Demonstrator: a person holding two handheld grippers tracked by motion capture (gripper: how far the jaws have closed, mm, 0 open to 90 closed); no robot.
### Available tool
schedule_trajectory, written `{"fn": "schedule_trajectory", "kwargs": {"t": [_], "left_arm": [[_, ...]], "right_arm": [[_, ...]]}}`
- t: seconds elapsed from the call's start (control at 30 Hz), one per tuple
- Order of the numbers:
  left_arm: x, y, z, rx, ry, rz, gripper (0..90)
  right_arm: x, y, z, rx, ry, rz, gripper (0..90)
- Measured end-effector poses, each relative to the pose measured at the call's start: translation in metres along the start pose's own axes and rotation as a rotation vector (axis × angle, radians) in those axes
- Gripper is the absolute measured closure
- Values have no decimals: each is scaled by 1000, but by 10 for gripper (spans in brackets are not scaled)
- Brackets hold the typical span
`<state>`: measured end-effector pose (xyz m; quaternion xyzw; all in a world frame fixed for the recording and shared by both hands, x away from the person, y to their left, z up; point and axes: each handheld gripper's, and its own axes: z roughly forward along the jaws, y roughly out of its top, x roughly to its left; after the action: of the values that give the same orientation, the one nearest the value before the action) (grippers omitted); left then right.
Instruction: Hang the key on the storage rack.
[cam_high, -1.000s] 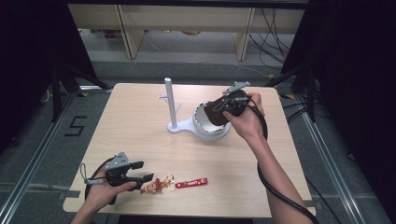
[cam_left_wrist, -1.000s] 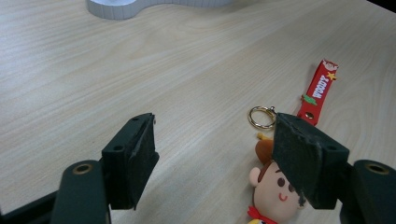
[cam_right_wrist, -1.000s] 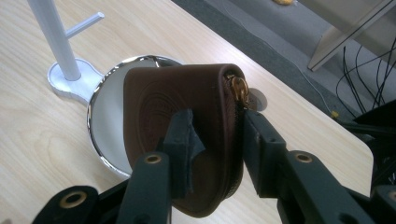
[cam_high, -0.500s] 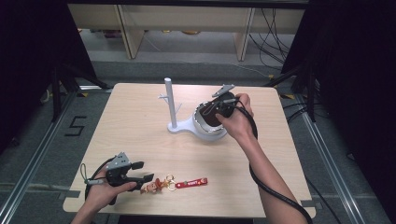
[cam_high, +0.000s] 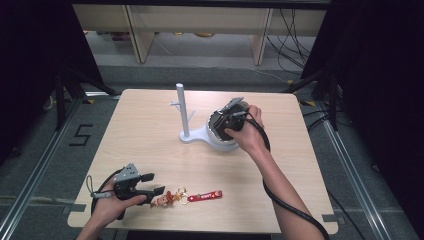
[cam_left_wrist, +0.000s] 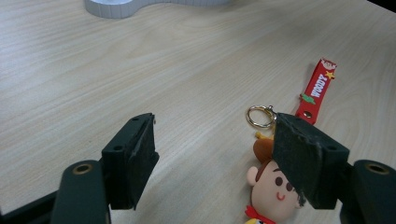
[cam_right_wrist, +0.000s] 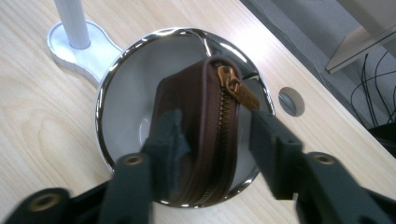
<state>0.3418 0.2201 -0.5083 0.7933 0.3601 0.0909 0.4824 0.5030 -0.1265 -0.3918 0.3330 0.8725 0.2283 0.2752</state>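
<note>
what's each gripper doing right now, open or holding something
left gripper: open, holding nothing, keychain by one jaw.
right gripper: jaws just opening around the brown pouch in the bowl.

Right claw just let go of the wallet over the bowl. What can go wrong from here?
1. The brown zip wallet stands on edge in the chrome bowl; it may tip or slide on the slick wall.
2. The right claw, jaws just opened, straddles the wallet; lifting out could snag the zipper pull and drag it back out.
3. The left claw sits open by the keychain figure, one pad overlapping it; a nudge could shift it.
</note>
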Motion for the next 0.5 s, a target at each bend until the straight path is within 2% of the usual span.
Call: {"fn": "schedule_trajectory", "kwargs": {"t": [0.03, 0.07, 0.1, 0.13, 0.2, 0.27, 0.4, 0.5], "left_arm": [[-1, 0, 1, -5, -2, -3, 294], [-1, 0, 1, -2, 5, 0, 294], [-2, 0, 0, 2, 9, -3, 294], [-2, 0, 0, 2, 9, -3, 294], [-1, 0, 0, 1, 9, -2, 294], [-1, 1, 0, 0, 3, -5, 294], [-2, 2, 0, -2, 10, -3, 294], [-3, 4, 0, -12, 2, -2, 294]], "right_arm": [[-1, -1, 1, -5, 23, 17, 467], [-1, -2, 0, -18, 34, 36, 453], [0, -3, -2, -33, 46, 78, 446], [0, -3, -2, -33, 46, 78, 446], [-2, -7, -9, -77, 64, 129, 421], [-5, -11, -16, -111, 64, 139, 419], [-12, -26, -33, -197, 81, 229, 401], [-17, -42, -43, -242, 74, 252, 440]]}}
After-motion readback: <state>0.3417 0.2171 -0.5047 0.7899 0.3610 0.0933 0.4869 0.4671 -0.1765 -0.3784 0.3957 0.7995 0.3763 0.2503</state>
